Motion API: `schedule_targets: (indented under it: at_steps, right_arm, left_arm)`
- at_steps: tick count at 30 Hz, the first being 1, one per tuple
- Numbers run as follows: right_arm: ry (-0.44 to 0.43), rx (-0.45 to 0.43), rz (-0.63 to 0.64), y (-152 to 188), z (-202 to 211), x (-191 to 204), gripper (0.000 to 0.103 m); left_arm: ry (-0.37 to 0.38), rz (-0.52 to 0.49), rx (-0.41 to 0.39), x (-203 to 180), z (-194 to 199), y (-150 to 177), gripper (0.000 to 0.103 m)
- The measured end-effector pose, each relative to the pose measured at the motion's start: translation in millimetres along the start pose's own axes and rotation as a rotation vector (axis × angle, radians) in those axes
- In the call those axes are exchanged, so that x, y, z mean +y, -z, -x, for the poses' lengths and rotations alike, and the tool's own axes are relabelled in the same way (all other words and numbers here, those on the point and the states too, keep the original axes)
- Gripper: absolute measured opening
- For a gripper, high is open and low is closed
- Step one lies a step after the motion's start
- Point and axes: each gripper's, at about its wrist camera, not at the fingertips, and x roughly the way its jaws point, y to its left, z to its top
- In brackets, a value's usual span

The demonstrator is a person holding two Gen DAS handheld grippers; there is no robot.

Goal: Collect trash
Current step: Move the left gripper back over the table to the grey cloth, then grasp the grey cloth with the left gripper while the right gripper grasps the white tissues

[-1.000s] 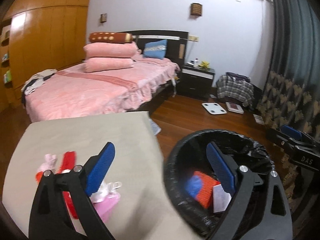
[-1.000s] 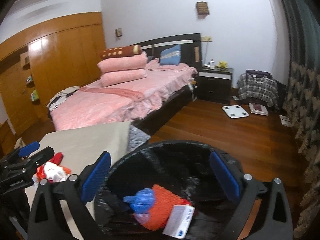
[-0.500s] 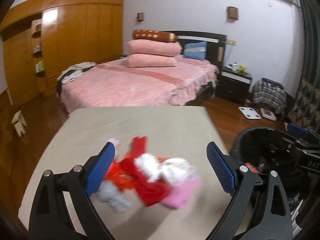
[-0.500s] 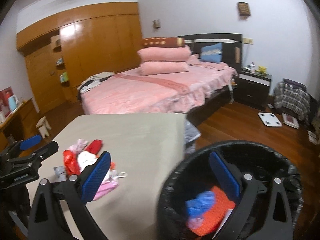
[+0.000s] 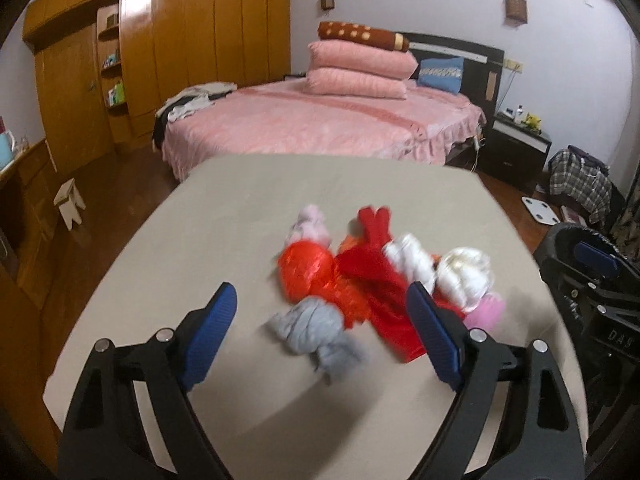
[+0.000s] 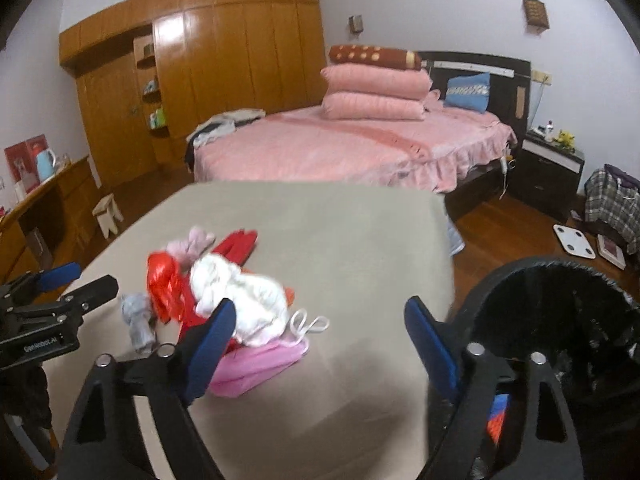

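A pile of trash lies on the beige table (image 5: 240,220): a grey wad (image 5: 316,330), a shiny red bag (image 5: 308,272), red cloth (image 5: 372,280), white wads (image 5: 464,276) and a pink piece (image 5: 486,312). My left gripper (image 5: 320,332) is open and empty, just before the grey wad. My right gripper (image 6: 316,340) is open and empty, over the table between the pile (image 6: 236,300) and the black-lined bin (image 6: 560,320). The bin holds orange and blue trash (image 6: 496,416). The left gripper also shows in the right wrist view (image 6: 68,284).
A pink bed (image 5: 320,128) stands behind the table. A wooden wardrobe (image 5: 160,52) lines the left wall, with a small stool (image 5: 70,204) on the floor. A nightstand (image 5: 516,152), a scale (image 5: 540,210) and a plaid bag (image 5: 580,184) are at the right.
Both grippers have swung left, away from the bin and toward the pile on the table. The left gripper now faces the pile closely. Both stay open and empty.
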Motion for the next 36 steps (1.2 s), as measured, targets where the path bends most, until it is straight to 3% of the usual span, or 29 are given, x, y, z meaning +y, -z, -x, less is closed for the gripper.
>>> schedule_targets:
  at_steps: [4,9,13,16,22,36]
  right_arm:
    - [-0.01,0.03,0.012,7,-11,3,0.072]
    - [-0.011,0.051,0.008,11,-21,3,0.07]
    - [-0.014,0.071,0.007,15,-28,3,0.07]
    - [-0.018,0.082,0.005,16,-32,2,0.07]
    - [-0.024,0.091,0.002,14,-37,2,0.07]
    - [-0.044,0.095,0.025,10,-40,13,0.07]
  left_arm:
    - [-0.014,0.024,0.037,8,-15,9,0.083]
    - [-0.013,0.034,0.077,6,-33,14,0.079]
    - [-0.001,0.054,0.127,7,-48,18,0.072]
    - [0.023,0.066,0.157,8,-55,21,0.059]
    - [0.045,0.114,0.161,16,-53,23,0.045]
    - [0.024,0.148,0.12,32,-27,19,0.046]
